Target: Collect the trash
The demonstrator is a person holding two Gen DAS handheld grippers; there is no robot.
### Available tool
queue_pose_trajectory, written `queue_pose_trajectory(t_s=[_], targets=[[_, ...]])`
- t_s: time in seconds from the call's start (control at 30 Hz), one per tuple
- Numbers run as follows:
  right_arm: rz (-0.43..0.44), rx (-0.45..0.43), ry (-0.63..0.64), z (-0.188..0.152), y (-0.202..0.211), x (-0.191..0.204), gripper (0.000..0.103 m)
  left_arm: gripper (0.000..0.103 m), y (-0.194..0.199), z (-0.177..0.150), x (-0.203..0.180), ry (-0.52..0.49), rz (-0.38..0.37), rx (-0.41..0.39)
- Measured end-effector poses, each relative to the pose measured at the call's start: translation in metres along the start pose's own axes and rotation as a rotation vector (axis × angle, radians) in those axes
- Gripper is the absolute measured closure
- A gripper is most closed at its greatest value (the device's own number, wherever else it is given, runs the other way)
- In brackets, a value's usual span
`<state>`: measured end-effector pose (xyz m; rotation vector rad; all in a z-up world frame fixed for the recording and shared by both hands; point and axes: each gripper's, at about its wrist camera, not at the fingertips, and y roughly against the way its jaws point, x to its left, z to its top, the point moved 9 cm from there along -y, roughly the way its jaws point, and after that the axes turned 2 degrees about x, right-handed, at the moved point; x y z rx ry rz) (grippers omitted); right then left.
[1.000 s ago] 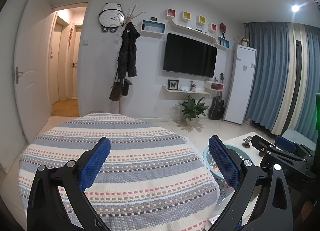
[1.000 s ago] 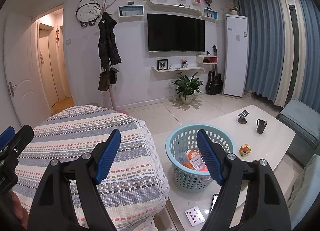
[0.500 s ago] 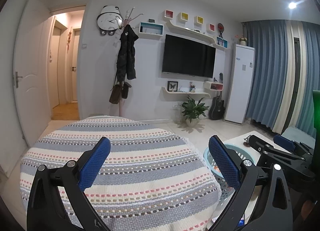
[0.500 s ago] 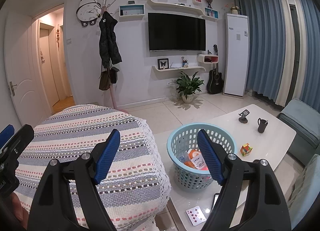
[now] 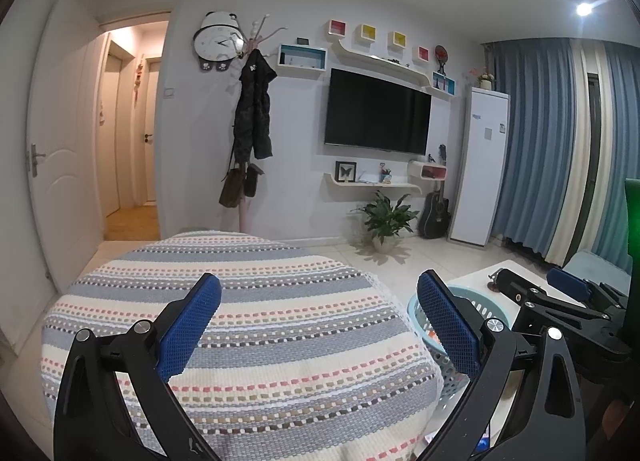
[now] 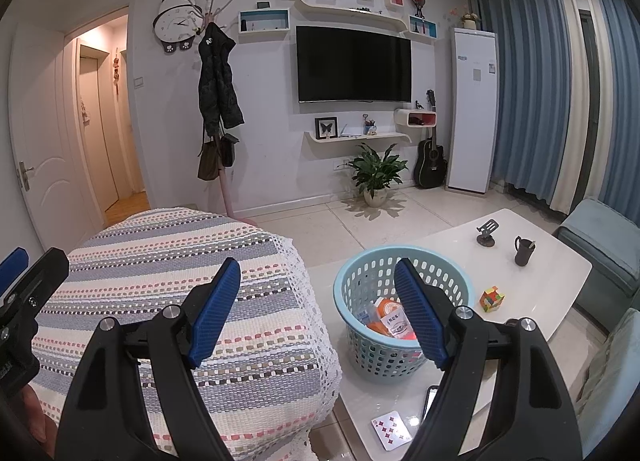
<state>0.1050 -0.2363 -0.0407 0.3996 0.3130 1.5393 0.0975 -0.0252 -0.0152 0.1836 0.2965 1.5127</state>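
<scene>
A: How many grippers?
B: Two. The left gripper [image 5: 318, 311] and right gripper [image 6: 318, 295] both hold their jaws apart, empty.
A: And the trash?
B: One light-blue plastic basket [image 6: 400, 357] on the white surface [image 6: 552, 273] holds several packets [image 6: 390, 319].

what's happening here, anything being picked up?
No. A person holds both grippers level over the striped cover, and neither holds anything. The left gripper and right gripper both have jaws wide open and empty. The blue basket on the white table already holds some packets. A cube, a mug and a playing card sit on the table around it.
</scene>
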Motion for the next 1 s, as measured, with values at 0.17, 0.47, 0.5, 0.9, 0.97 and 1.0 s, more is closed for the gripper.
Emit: queue_pose_trajectory(t_s=[0.17, 0.47, 0.5, 0.9, 0.97, 1.0], targets=[[0.0, 0.0, 0.001, -0.0002, -0.0003, 0.0002, 0.028, 0.007, -0.0011, 0.0001, -0.0001, 0.002, -0.001, 0.003], [0.003, 0.008, -0.002, -0.0026, -0.0021, -0.0013, 0.028, 0.007, -0.0026, -0.0022, 0.0038, 0.012, 0.002, 0.009], [0.003, 0.008, 0.0, -0.0026, -0.0022, -0.0007, 0.028, 0.008, -0.0026, -0.0022, 0.004, 0.012, 0.004, 0.007], [-0.007, 0.005, 0.001, -0.0034, -0.0008, -0.0023, 0.028, 0.007, -0.0083, -0.0045, 0.0048, 0.01, 0.01, 0.039], [-0.006, 0.006, -0.001, -0.0033, -0.0009, -0.0022, 0.028, 0.007, -0.0086, -0.0051, 0.0064, 0.017, 0.011, 0.044], [-0.006, 0.007, -0.002, -0.0033, -0.0012, -0.0024, 0.028, 0.007, -0.0079, -0.0051, 0.0063, 0.015, 0.012, 0.042]])
